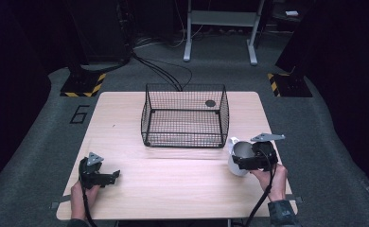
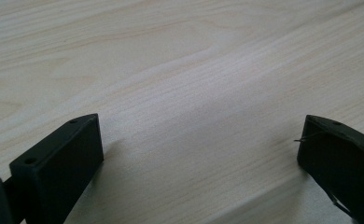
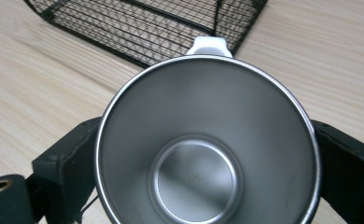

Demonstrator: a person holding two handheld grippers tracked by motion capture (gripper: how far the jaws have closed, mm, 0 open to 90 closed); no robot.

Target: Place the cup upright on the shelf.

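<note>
Pale wood grain runs across the counter (image 1: 173, 189) under both of my hands. My right gripper (image 1: 251, 161) has its jaws closed against the two sides of a white mug (image 1: 237, 161) with a steel lining; in the right gripper view the mug (image 3: 203, 149) sits upright between the jaws, its round mouth facing the camera, its bare metal floor visible, and its white handle (image 3: 207, 45) pointing straight away from me. My right hand (image 1: 272, 177) wraps the gripper from behind, the cable trailing down past my sleeve. Just beyond the mug, ahead of this gripper and slightly to its left, stands a black wire basket (image 1: 185, 116), close to the handle; I cannot tell whether they touch. My left gripper (image 1: 108, 177) rests low over the counter, well apart from the mug and basket, its jaws spread wide with nothing but bare wood (image 2: 194, 93) between them
</note>
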